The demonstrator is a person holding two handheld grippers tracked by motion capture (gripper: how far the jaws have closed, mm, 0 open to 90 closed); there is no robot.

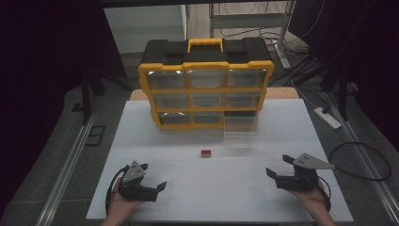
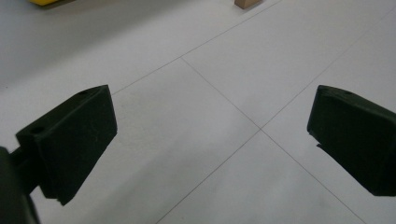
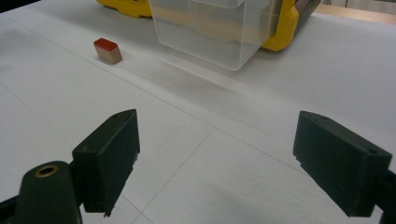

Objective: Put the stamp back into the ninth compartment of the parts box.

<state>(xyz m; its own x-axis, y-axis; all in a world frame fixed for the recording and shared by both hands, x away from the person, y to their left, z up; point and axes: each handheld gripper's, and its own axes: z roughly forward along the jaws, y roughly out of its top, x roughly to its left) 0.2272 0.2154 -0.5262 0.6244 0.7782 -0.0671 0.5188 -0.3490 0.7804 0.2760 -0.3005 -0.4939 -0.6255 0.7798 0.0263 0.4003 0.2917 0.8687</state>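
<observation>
A small red-topped block (image 1: 205, 153) lies on the white table (image 1: 188, 188), in front of a yellow and black drawer cabinet (image 1: 205, 84). The cabinet's bottom right clear drawer (image 1: 241, 127) is pulled out toward me. In the right gripper view the block (image 3: 108, 50) sits far left and the clear drawer (image 3: 210, 28) juts from the cabinet. My left gripper (image 1: 153, 176) rests near the front left, open and holding nothing. My right gripper (image 1: 278, 165) rests at the front right, open and holding nothing. In the left gripper view the jaws of the left gripper (image 2: 210, 135) stand wide apart over bare table.
The cabinet has three rows of clear drawers, the others pushed in. A power strip (image 1: 327, 117) and a looped cable (image 1: 362, 160) lie on the floor to the right. A metal rail (image 1: 70, 160) runs along the table's left side.
</observation>
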